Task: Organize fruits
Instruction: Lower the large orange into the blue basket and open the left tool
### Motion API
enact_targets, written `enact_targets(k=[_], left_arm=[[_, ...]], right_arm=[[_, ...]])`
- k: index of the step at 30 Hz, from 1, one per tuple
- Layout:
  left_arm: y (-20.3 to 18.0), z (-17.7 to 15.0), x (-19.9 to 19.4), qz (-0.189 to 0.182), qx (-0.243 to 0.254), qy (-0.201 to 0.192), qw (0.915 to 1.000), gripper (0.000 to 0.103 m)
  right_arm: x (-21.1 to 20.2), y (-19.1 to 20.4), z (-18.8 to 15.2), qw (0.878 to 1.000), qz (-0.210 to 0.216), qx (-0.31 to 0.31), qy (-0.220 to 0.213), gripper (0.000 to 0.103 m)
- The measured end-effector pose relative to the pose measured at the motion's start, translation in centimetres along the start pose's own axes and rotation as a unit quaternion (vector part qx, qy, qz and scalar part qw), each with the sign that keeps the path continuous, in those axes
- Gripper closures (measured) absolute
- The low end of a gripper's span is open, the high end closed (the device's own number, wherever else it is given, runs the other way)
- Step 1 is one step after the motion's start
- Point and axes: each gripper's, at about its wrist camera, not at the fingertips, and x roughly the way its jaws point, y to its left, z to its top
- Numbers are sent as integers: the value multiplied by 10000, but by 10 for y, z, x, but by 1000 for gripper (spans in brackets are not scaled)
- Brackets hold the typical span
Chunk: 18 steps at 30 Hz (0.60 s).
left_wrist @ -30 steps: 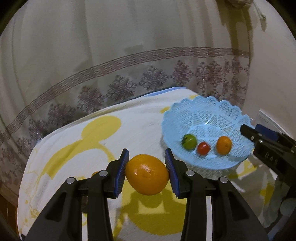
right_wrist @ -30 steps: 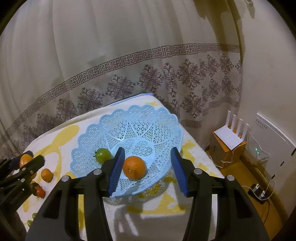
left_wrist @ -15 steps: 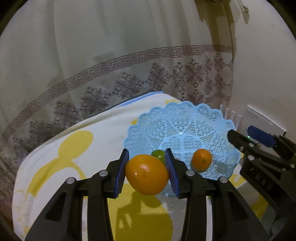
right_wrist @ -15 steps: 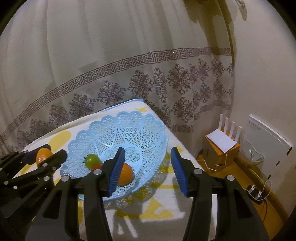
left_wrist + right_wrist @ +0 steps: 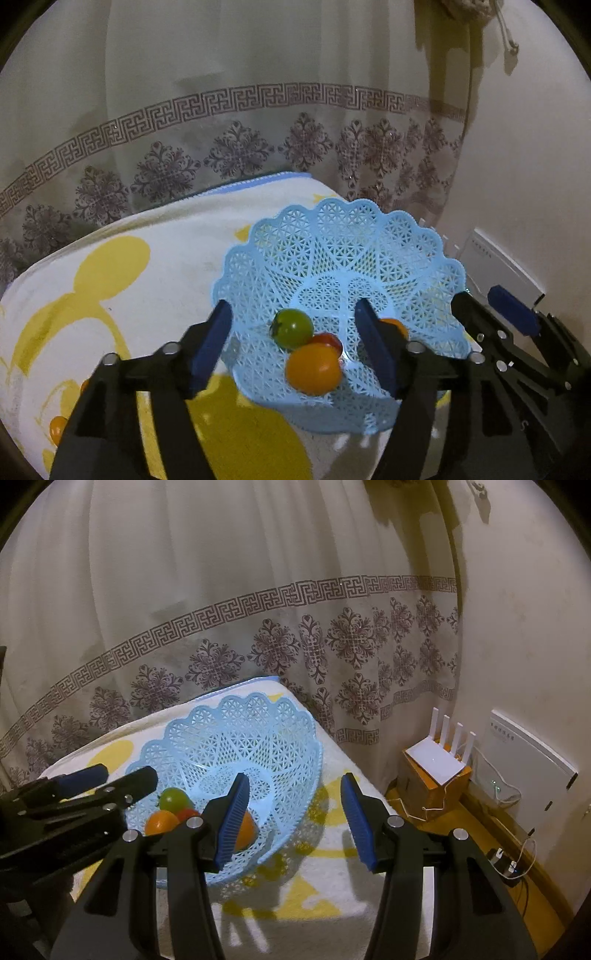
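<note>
Hiding small orange [image 5: 397, 325] | behind left hand-held gripper [image 5: 295, 349] finger

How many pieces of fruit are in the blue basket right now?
4. In the blue basket: a green tomato, a red tomato behind the big orange, and a smaller orange partly hidden by the left tool's finger. Others may be hidden.

Ahead of your gripper hangs a cream curtain [image 5: 229, 590] with purple patterned bands. To its right, a plain wall [image 5: 524, 627], white router [image 5: 439, 757] on a box, wooden floor [image 5: 480, 834].
</note>
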Motion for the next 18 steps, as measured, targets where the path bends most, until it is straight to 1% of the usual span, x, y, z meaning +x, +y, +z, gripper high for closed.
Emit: enact_targets(k=[1, 3, 6, 7, 8, 9, 10, 12, 18], left_arm=[[1, 0, 0, 5, -11, 1, 10000, 27], [4, 0, -1, 43, -53, -10, 10000, 24], [10, 0, -1, 99, -111, 12, 9999, 23], [12, -1, -2, 117, -130, 24, 9998, 21], [13, -1, -2, 142, -145, 32, 9998, 21], [15, -2, -2, 176, -152, 31, 9997, 19], [16, -2, -3, 199, -149, 31, 9997, 18], [19, -4, -5, 279, -134, 31, 9995, 14], [25, -9, -10, 448, -86, 47, 9989, 14]], right_arm=[[0, 0, 0, 10000, 2, 0, 5, 50], [0, 0, 0, 10000, 9, -6, 6, 50], [0, 0, 0, 10000, 1, -15, -1, 50], [0, 0, -1, 10000, 4, -17, 3, 50], [0, 0, -1, 10000, 7, -19, 6, 46], [0, 0, -1, 10000, 3, -23, 5, 36], [-1, 0, -1, 10000, -12, -23, -29, 33], [-3, 2, -1, 9999, -36, -48, -87, 33], [-2, 6, -3, 9999, -66, -138, -46, 32]])
